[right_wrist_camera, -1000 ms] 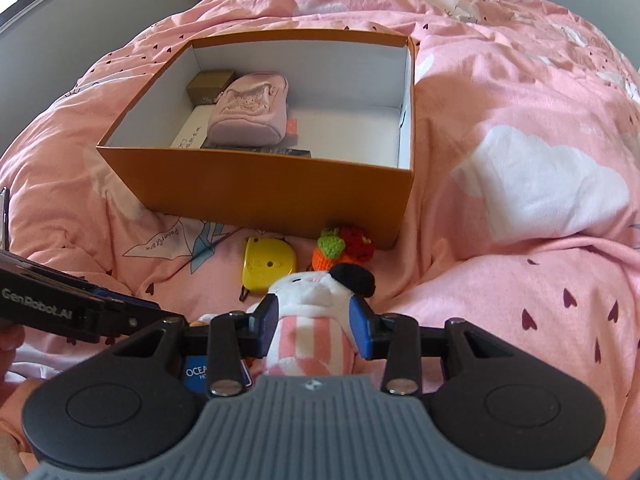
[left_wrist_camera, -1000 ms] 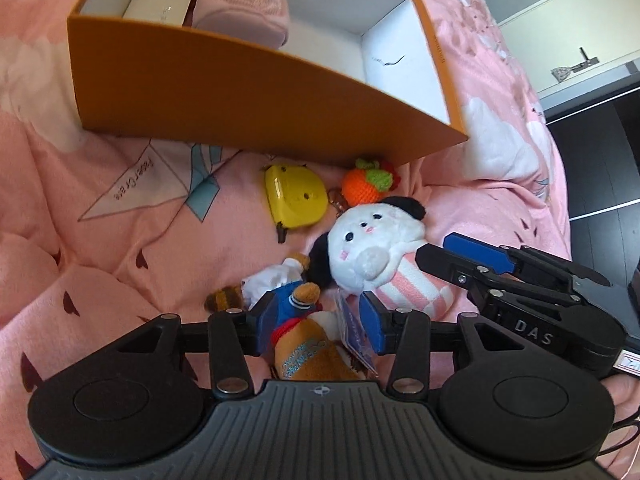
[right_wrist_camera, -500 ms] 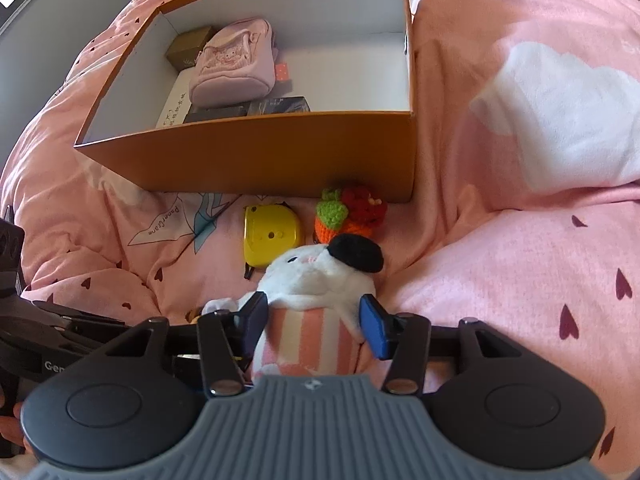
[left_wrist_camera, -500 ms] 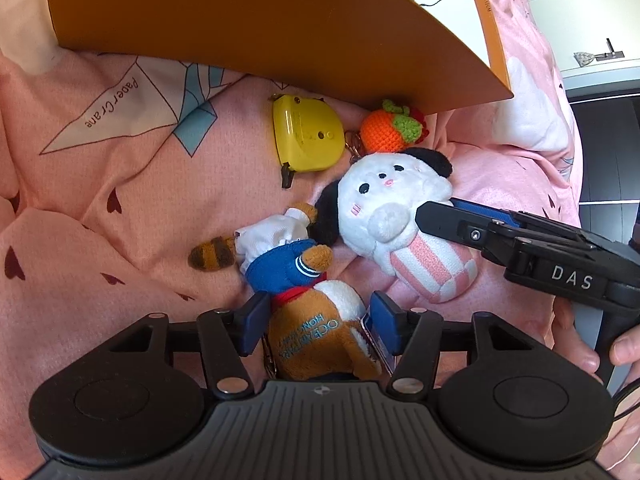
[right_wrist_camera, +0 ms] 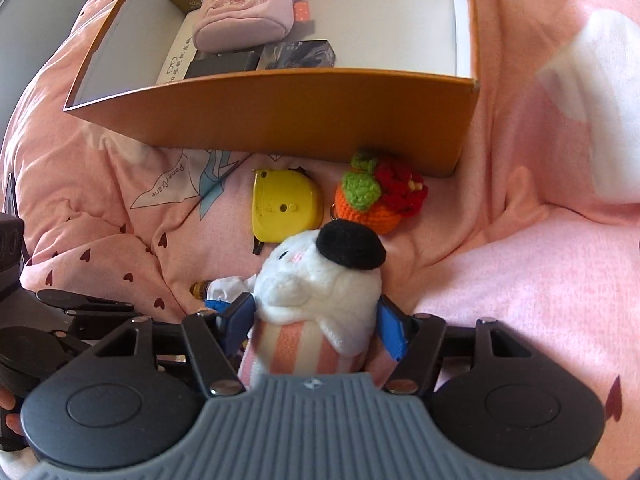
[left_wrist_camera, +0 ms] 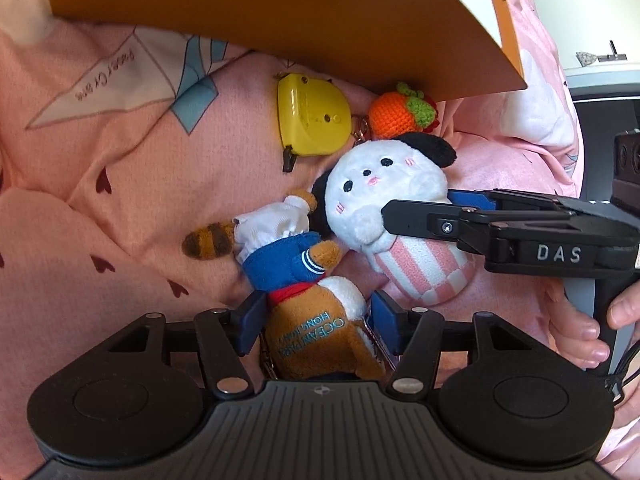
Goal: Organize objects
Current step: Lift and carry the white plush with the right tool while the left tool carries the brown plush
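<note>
On a pink bedspread [right_wrist_camera: 520, 264] before an orange box [right_wrist_camera: 304, 116], the left gripper [left_wrist_camera: 314, 314] pinches a brown plush [left_wrist_camera: 316, 336] lettered "OCEAN PARK HONG KONG". The right gripper [right_wrist_camera: 316, 320], marked "DAS", pinches a white plush [right_wrist_camera: 320, 292]. Bedspread print reads "Paper Crane".

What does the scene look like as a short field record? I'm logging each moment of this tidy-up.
surface: pink bedding
container: orange box, open top, holding a pink pouch and small boxes
left tongs: pads either side of the brown raccoon plush
right tongs: pads either side of the white striped plush
loose items: yellow tape measure and crochet orange charm, both outside the box by its front wall
</note>
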### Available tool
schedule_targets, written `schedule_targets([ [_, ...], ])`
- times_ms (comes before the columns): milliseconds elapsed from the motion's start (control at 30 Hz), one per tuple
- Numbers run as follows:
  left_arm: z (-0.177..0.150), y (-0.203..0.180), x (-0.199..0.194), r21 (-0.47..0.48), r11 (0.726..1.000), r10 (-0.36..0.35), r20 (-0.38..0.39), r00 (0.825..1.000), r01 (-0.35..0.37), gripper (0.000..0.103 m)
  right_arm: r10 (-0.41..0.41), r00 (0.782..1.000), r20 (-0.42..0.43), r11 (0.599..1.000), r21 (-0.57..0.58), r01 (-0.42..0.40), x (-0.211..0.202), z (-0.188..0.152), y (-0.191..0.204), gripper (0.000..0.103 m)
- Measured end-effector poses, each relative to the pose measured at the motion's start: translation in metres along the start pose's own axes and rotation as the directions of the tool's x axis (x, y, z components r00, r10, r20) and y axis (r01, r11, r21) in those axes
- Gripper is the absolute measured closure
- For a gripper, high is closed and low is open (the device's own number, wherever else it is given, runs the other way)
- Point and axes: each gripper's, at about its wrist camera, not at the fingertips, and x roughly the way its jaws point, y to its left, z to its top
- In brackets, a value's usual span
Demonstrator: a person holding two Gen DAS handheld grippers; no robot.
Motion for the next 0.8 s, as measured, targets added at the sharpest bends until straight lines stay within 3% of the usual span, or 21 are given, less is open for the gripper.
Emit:
schedule_targets([
  [233, -0.008, 0.002, -0.010, -0.002, 1.000, -0.028, 0.053, 0.998, 0.028, 0.043, -0.031, 0.997, 0.075, 0.996, -0.081, 0.038, -0.016, -0.018, 0.014, 0.043],
  [433, -0.015, -0.010, -0.039, 0.062, 0.998, -0.013, 0.164, 0.986, 0.003, 0.048, -0.030, 0.985, 0.170, 0.992, -0.117, 0.051, -0.049, -0.028, 0.026, 0.043],
  [600, -0.019, -0.024, -0.068, 0.102, 0.995, -0.023, 0.281, 0.959, -0.006, 0.049, 0.003, 0.970, 0.244, 0.991, -0.130, 0.030, -0.079, -0.030, 0.032, 0.043],
  [800, -0.023, -0.039, -0.104, 0.158, 0.987, -0.057, 0.408, 0.911, -0.009, 0.049, 0.013, 0.937, 0.350, 0.990, -0.138, 0.038, -0.112, -0.032, 0.040, 0.043],
])
